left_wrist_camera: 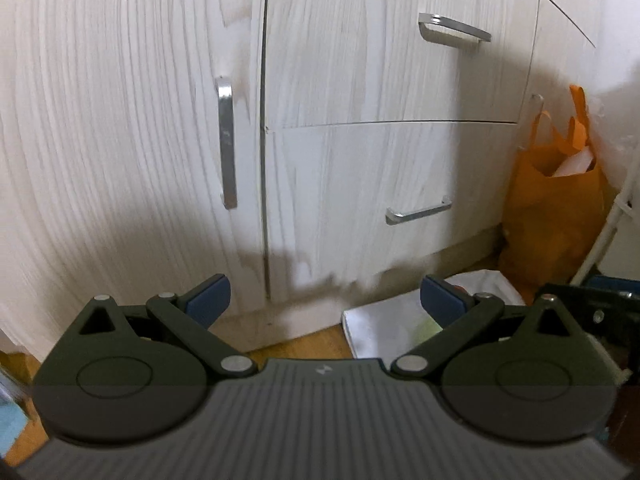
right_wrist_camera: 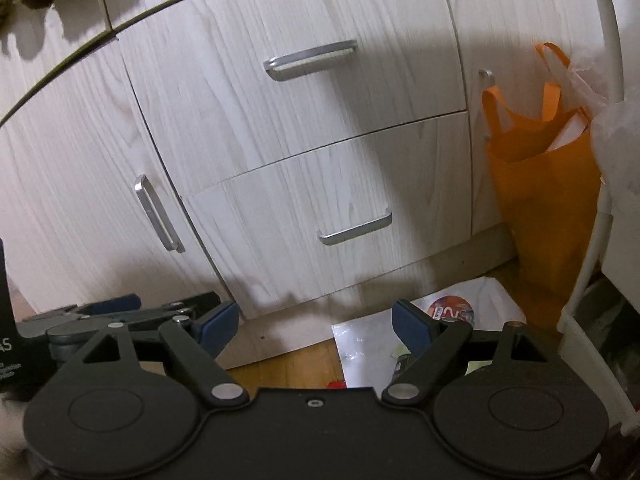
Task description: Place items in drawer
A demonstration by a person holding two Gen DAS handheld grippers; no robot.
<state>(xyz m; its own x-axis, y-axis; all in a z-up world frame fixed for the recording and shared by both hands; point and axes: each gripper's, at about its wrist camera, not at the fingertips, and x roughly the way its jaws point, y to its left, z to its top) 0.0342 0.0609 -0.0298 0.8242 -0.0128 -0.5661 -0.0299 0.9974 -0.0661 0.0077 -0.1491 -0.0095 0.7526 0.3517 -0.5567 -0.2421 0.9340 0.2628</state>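
A white wood-grain cabinet faces me with two closed drawers. The upper drawer [left_wrist_camera: 380,72] [right_wrist_camera: 288,80] has a metal handle [left_wrist_camera: 454,30] [right_wrist_camera: 310,60]. The lower drawer [left_wrist_camera: 380,200] [right_wrist_camera: 332,208] has a handle [left_wrist_camera: 418,213] [right_wrist_camera: 355,230]. My left gripper [left_wrist_camera: 326,300] is open and empty, low near the floor before the cabinet. My right gripper [right_wrist_camera: 316,322] is open and empty, also low, facing the lower drawer. A white plastic packet [left_wrist_camera: 384,320] [right_wrist_camera: 400,332] with a round printed label lies on the floor by the cabinet base.
A cabinet door with a vertical handle [left_wrist_camera: 227,144] [right_wrist_camera: 158,214] is left of the drawers. An orange bag [left_wrist_camera: 552,200] [right_wrist_camera: 544,200] stands at the right against the cabinet. A white tube frame [right_wrist_camera: 600,160] rises at the far right. The floor [right_wrist_camera: 280,364] is wooden.
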